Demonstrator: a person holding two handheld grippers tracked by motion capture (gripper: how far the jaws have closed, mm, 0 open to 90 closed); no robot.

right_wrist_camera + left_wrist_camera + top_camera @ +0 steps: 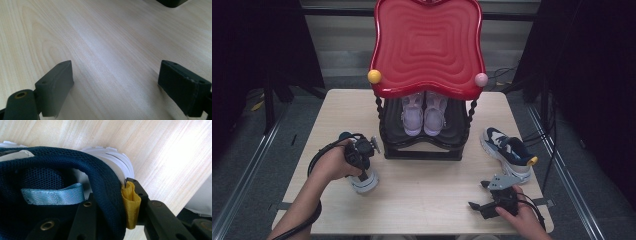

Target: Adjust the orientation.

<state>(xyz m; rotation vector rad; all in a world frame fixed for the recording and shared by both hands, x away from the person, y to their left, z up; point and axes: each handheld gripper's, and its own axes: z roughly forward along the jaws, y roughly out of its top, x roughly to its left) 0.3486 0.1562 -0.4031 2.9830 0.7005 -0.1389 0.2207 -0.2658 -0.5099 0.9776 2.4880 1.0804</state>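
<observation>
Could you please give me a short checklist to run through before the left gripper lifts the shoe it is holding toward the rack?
1. Left gripper clamped on the heel collar of the navy shoe, one jaw inside, one outside over the yellow heel tab: ok.
2. Grip deep enough to carry the shoe: cannot tell; the jaws pinch just the collar edge.
3. Right gripper open and holding nothing, resting over bare table: ok.
4. Second navy shoe lies right of the rack, off the left hand's path: ok.
5. Free slot on the rack: cannot tell; pale lilac shoes take the visible shelf, under the red top.
</observation>
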